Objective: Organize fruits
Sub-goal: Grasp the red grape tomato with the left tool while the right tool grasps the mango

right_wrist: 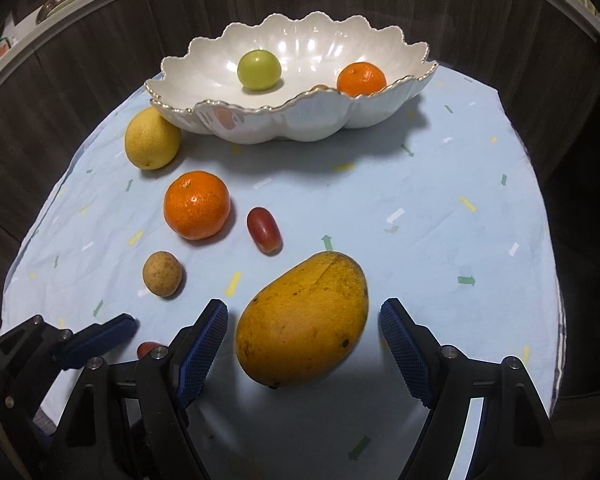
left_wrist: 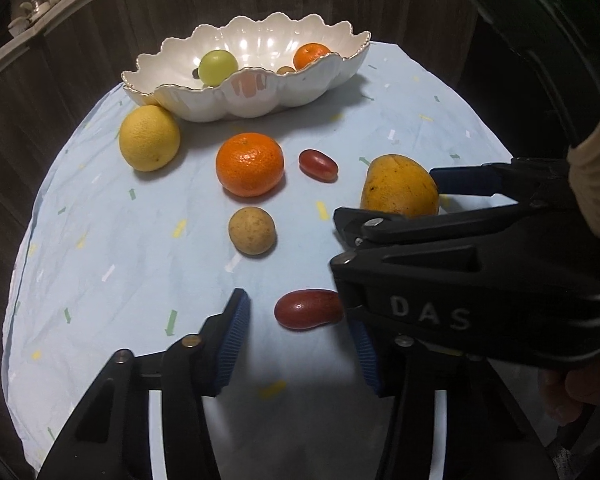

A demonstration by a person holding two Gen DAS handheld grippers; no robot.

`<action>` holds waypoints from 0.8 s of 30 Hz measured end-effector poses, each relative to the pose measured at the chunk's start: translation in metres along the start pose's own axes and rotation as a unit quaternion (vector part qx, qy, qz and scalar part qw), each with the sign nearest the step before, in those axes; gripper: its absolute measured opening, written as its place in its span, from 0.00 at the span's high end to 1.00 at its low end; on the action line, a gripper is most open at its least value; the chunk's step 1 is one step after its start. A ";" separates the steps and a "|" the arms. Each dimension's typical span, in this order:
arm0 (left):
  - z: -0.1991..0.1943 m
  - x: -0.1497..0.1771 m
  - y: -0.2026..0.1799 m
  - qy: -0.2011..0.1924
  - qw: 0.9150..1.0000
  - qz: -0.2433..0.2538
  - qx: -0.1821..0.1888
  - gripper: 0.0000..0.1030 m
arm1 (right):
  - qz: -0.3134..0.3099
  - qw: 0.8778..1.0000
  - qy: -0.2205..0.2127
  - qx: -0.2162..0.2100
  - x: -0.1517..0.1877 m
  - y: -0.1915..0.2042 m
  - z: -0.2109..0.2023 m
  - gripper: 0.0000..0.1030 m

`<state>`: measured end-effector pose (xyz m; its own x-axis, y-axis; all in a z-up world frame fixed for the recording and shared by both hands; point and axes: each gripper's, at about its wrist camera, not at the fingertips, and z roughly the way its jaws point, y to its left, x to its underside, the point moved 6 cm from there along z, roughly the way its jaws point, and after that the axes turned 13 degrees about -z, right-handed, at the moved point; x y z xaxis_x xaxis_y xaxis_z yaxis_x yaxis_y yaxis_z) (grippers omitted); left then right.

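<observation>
Left wrist view: on a round table (left_wrist: 100, 264) under a pale blue cloth with confetti marks, a white scalloped ceramic bowl (left_wrist: 260, 92) sits at the far edge, already holding a green round fruit (left_wrist: 218, 66) and a small orange mandarin (left_wrist: 311, 55). Going left to right across the cloth: a large yellow lemon-like citrus (left_wrist: 149, 138) resting against the bowl's base, a bigger orange mandarin (left_wrist: 249, 164), a small tan round fruit (left_wrist: 252, 230), two dark red oblong fruits, one farther (left_wrist: 318, 165) and one nearer (left_wrist: 308, 309), then a yellow-orange mango (left_wrist: 399, 186).

The left hand-held gripper (left_wrist: 296, 344) is spread open, and the nearer red fruit lies just ahead of its blue ribbed pads. In the right wrist view, the right hand-held gripper (right_wrist: 304, 344) is also open, its pads flanking the mango without touching.

Likely risks: the two tools sit very close and may collide. The smooth, small red fruit could squirt out or roll if pinched off-centre. The mango is wide and heavy-looking, so a shallow grip may slip.
</observation>
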<state>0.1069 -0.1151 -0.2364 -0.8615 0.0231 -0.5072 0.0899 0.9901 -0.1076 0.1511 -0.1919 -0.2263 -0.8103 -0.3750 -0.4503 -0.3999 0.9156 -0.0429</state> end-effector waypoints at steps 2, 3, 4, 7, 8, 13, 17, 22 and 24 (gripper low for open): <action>0.000 -0.001 0.000 -0.001 1.000 0.000 0.002 0.60 | 0.006 1.000 0.003 -0.004 0.002 0.000 0.002 0.26; 0.000 -0.001 0.000 -0.001 1.000 0.000 0.003 0.65 | 0.007 1.000 0.002 -0.001 0.002 0.000 0.002 0.27; 0.000 -0.001 -0.001 -0.001 1.000 0.000 0.005 0.69 | 0.008 1.000 0.000 0.003 0.002 -0.001 0.001 0.34; 0.000 -0.001 0.000 -0.002 1.000 -0.001 0.006 0.69 | 0.011 1.000 -0.003 0.001 0.002 -0.002 0.000 0.39; 0.000 -0.002 0.000 -0.002 1.000 -0.001 0.007 0.69 | 0.012 1.000 -0.003 0.001 0.002 -0.002 -0.001 0.40; -0.002 -0.004 0.004 -0.005 1.000 -0.006 0.005 0.70 | 0.021 1.000 -0.006 -0.002 0.003 -0.004 -0.003 0.41; -0.005 -0.005 0.004 -0.009 1.000 -0.005 0.005 0.70 | 0.028 1.000 -0.007 -0.002 0.005 -0.005 -0.005 0.41; -0.008 -0.007 0.005 -0.013 1.000 -0.006 0.005 0.70 | 0.035 0.999 -0.013 0.002 0.007 -0.009 -0.012 0.41; -0.010 -0.009 0.006 -0.015 1.000 -0.009 0.005 0.70 | 0.037 0.999 -0.016 0.004 0.006 -0.010 -0.016 0.41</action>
<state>0.1099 -0.1076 -0.2240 -0.8474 0.0009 -0.5310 0.0792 0.9890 -0.1246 0.1435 -0.2055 -0.2147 -0.8239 -0.3012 -0.4801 -0.3352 0.9420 -0.0157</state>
